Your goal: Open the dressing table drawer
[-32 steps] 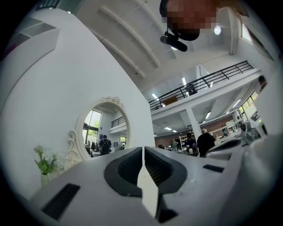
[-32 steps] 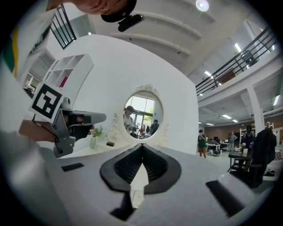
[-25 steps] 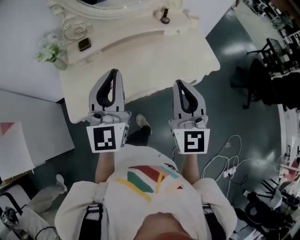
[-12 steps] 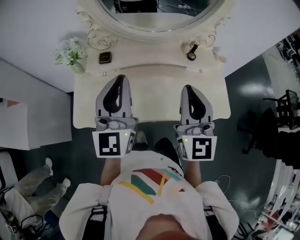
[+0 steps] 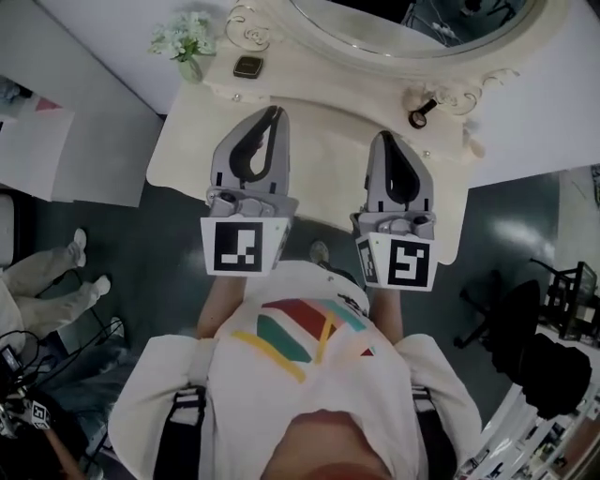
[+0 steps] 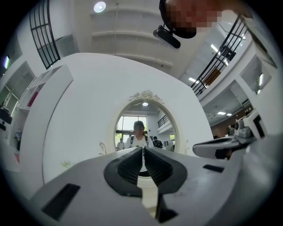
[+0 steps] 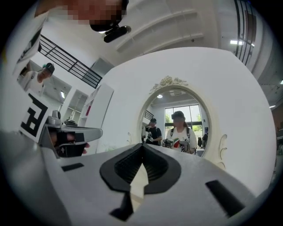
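Since a second ago we have brought both forward over the cream tabletop (image 5: 319, 159). The left tongs (image 5: 274, 112) and right tongs (image 5: 384, 137) are closed and empty, pointing at the oval mirror (image 5: 422, 23). The drawer is hidden under the tabletop's front edge, so we should drop lower, open one pair and find its handle.

Shells of left gripper (image 5: 274, 112) and right gripper (image 5: 384, 139): grey moulded plastic, matt, smooth. Jaws are lined with black ribbed pads (image 6: 127, 167), rubbery look, dull. Marker cubes (image 5: 241, 246): flat black-on-white print, no sheen. Dressing table tabletop (image 5: 328, 131): cream painted finish, smooth, soft satin; what's under the paint I can't tell. Mirror (image 5: 412, 19) behind the tabletop: glossy glass. Its frame (image 5: 375, 66) is cream, same finish, with carved scroll relief. Floor (image 5: 525, 234) beside the tabletop: dark, polished, throws light reflections. Shirt (image 5: 309, 375): white cloth, coloured print.
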Tool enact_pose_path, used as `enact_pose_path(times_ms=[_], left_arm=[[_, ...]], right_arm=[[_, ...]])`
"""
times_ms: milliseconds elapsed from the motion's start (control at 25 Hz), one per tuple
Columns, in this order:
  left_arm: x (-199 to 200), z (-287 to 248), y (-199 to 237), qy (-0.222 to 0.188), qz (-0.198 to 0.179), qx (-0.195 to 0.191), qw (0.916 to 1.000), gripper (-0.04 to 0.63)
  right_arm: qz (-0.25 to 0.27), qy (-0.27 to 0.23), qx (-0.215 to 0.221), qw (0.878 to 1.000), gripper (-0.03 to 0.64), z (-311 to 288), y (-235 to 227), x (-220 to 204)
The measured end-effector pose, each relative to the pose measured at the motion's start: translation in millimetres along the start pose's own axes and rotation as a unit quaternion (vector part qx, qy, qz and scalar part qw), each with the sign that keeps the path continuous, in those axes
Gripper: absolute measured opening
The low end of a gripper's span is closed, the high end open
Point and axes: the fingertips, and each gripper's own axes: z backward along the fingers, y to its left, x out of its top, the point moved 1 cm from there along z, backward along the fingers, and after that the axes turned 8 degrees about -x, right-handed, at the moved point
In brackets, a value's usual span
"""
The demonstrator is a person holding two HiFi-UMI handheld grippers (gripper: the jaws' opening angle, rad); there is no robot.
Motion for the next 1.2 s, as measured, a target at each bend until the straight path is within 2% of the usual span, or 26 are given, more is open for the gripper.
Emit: enact_pose_path(times_ms=[80,360,600,760,800,840,1000,1080,1200], left_arm=[[6,-3,-4,-0.008,0.001,0.016,0.9998,0.014],[6,-7,-16,0.003,-0.002,0.042,0.9991,0.014],[-1,-2,0,0.008,0.004,0.062,0.9980,0.014],[-6,-5,21,0.013,-0.005,0.069,0.9975,0.015],[-9,-6,27,0.015,-0.006,0.070,0.9974,0.030],[-12,-8,33,0.015,-0.006,0.070,0.9974,0.072],[-42,-14,65,0.020,-0.008,0.079,0.9966,0.126],[-66,-16,80,0.047,0.009,0.082,0.9955,0.157],[-106,-18,97,0.094,0.044,0.079,0.9914,0.158]], right_arm=[[0.001,-0.009,0.017,1.000,0.000,-4,-1,4],[-0.018,-0.018,0.045,0.999,0.000,-2,-8,7],[-0.021,-0.013,0.061,0.998,0.000,-9,1,2],[-0.025,-0.007,0.066,0.997,0.000,-19,6,-1],[-0.026,-0.004,0.067,0.997,0.000,-20,8,-3],[-0.026,-0.002,0.067,0.997,0.000,-20,9,-4],[-0.028,0.007,0.070,0.997,0.000,-24,19,-9],[-0.028,0.014,0.073,0.997,0.000,-26,26,-12],[-0.026,0.022,0.079,0.996,0.000,-29,36,-18]])
